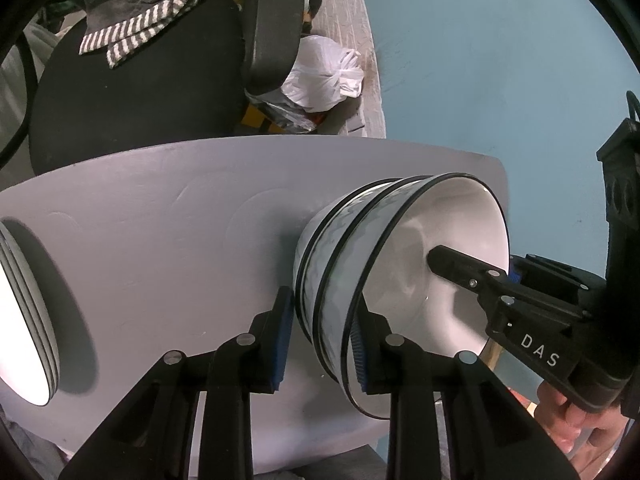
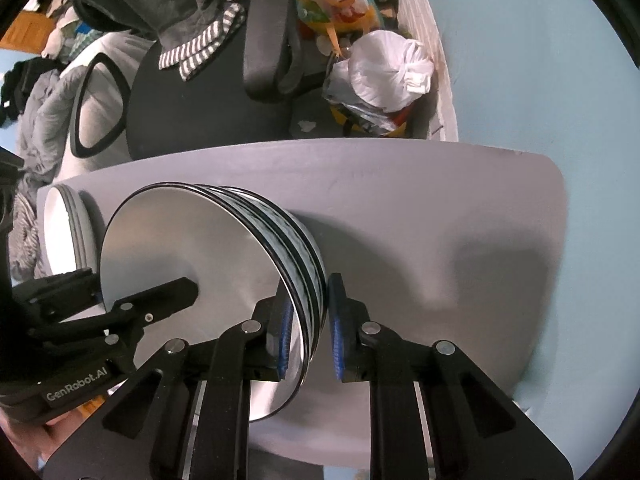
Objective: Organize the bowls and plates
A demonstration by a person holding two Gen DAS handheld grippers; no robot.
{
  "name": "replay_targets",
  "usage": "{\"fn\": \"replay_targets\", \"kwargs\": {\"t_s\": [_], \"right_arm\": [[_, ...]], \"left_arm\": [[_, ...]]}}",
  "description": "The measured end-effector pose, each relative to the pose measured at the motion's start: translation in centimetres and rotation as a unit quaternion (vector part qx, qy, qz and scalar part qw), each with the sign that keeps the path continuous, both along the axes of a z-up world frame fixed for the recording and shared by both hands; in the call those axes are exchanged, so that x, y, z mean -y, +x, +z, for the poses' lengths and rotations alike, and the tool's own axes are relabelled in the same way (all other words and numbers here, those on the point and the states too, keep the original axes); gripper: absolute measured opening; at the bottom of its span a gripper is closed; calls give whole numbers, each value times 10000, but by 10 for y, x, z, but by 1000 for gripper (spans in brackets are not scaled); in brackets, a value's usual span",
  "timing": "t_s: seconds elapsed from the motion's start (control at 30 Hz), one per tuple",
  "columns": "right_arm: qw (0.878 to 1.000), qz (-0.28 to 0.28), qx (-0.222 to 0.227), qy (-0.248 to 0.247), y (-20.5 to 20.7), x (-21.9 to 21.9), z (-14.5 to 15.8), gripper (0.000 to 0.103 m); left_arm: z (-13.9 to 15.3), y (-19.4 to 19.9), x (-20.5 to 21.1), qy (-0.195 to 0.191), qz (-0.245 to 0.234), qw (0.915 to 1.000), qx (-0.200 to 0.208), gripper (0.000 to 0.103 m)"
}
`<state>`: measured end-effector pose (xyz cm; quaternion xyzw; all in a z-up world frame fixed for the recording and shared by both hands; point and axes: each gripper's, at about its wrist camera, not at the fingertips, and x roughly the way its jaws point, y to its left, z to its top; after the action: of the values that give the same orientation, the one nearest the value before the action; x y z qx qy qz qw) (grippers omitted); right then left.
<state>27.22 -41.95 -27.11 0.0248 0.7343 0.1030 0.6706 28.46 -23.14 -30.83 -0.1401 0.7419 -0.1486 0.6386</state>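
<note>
A nested stack of white bowls with black rims and a grey-blue pattern stands on the white table. My left gripper straddles the near wall of the stack, one pad outside and one inside, and is shut on it. My right gripper clamps the opposite wall of the bowls the same way. A finger of the right gripper shows inside the top bowl, and a finger of the left one shows there too. A stack of white plates lies at the table's left end.
Beyond the table's far edge stands a black office chair with a striped cloth on it. A white plastic bag and other clutter lie on the floor behind. A person's hand grips the right tool.
</note>
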Motion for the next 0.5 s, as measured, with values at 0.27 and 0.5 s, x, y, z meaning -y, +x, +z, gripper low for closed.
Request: {"fn": "replay_targets", "kwargs": {"t_s": [0.27, 0.5], "right_arm": [[9999, -127, 61, 54, -3, 2, 1, 16], [9998, -193, -21, 99, -8, -2, 0, 15]], "left_arm": [[2, -1, -1, 20, -32, 10000, 35, 23], [4, -5, -1, 120, -180, 9997, 83, 23]]}}
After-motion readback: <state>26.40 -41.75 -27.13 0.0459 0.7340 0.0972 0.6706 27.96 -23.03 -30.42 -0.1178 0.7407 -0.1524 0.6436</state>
